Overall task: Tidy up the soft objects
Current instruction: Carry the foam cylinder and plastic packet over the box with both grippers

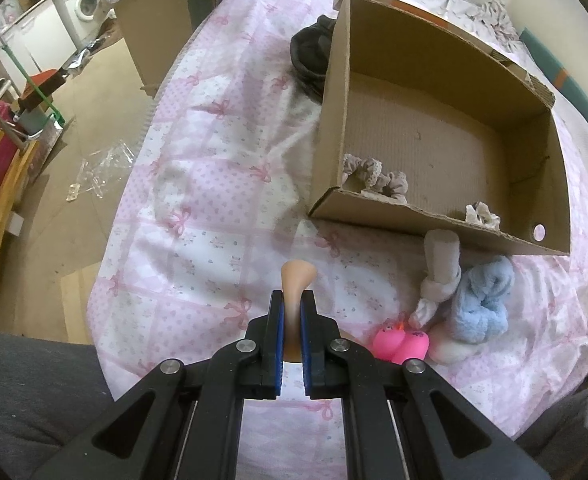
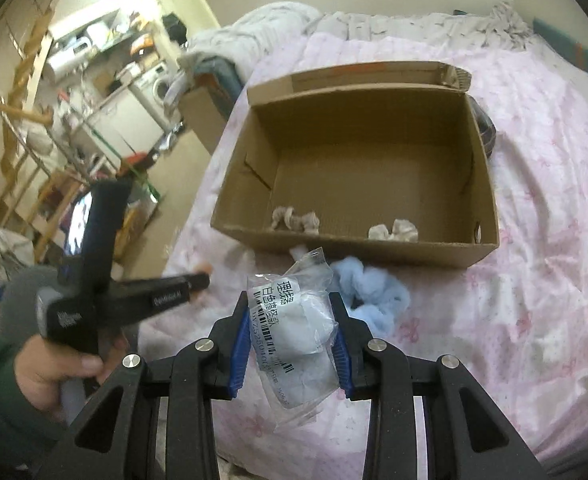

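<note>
Right tongs [image 2: 290, 340] grip a crinkly plastic packet [image 2: 294, 320] of soft white padding: light, compressible, slippery film, so hold it across the padded middle. Left tongs [image 1: 292, 320] pinch a peach, rubbery, squashy toy [image 1: 296, 280] at its narrow waist. Beyond, near the bed's [image 1: 198, 208] left edge, lie a pink duck [image 1: 402, 342], fluffy blue sock [image 1: 484, 300] and knotted white sock [image 1: 440, 272]. Farther, the cardboard box [image 1: 434, 128] holds two frilly scrunchies [image 1: 374, 174].

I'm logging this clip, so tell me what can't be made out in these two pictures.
- Dark bundle: left wrist view, mostly hidden behind the cardboard box wall.
- Peach item: its lower part hidden between the left gripper jaws.
- Plastic packet: right wrist view, contents unclear through the crinkled film.
</note>
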Action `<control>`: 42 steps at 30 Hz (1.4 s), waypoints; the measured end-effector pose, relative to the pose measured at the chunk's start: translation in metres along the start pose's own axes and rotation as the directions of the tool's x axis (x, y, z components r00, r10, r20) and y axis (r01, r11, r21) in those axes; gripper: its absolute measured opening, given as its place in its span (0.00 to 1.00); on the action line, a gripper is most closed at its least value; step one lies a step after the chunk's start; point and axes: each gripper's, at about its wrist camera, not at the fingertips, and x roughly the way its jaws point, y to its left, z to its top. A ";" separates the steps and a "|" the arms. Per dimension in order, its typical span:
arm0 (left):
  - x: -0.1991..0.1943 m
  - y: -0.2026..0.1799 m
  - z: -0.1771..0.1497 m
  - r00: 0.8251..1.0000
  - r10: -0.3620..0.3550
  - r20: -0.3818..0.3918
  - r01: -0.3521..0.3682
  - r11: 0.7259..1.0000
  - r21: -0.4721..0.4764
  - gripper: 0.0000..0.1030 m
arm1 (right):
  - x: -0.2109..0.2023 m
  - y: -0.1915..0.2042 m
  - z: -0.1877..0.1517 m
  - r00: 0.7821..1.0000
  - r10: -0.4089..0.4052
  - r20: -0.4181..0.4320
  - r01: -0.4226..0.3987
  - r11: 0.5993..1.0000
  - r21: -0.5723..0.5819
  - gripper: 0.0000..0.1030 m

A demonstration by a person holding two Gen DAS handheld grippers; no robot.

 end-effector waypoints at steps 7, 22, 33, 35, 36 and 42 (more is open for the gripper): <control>-0.018 0.000 0.002 0.999 -0.049 0.008 0.049 0.999 -0.007 0.06 | -0.006 -0.024 0.011 0.997 0.002 0.075 -0.007 0.998 0.070 0.36; -0.082 -0.027 0.069 0.978 -0.072 0.195 0.056 0.995 0.085 0.07 | -0.016 -0.052 0.068 0.991 -0.004 0.135 -0.012 0.994 0.113 0.36; -0.059 -0.065 0.098 0.974 -0.110 0.198 0.075 0.982 0.174 0.07 | 0.021 -0.090 0.107 0.994 0.005 0.108 -0.026 0.982 0.187 0.36; -0.044 -0.070 0.101 0.977 -0.104 0.187 0.071 0.982 0.177 0.07 | 0.034 -0.098 0.104 0.997 -0.011 0.078 -0.006 0.978 0.209 0.36; -0.036 -0.070 0.102 0.978 -0.108 0.177 0.078 0.982 0.172 0.07 | 0.042 -0.102 0.101 0.998 -0.020 0.057 0.007 0.976 0.218 0.36; -0.003 -0.074 0.101 0.983 -0.132 0.128 0.113 0.983 0.144 0.07 | 0.075 -0.105 0.090 0.996 -0.083 -0.039 0.089 0.978 0.191 0.36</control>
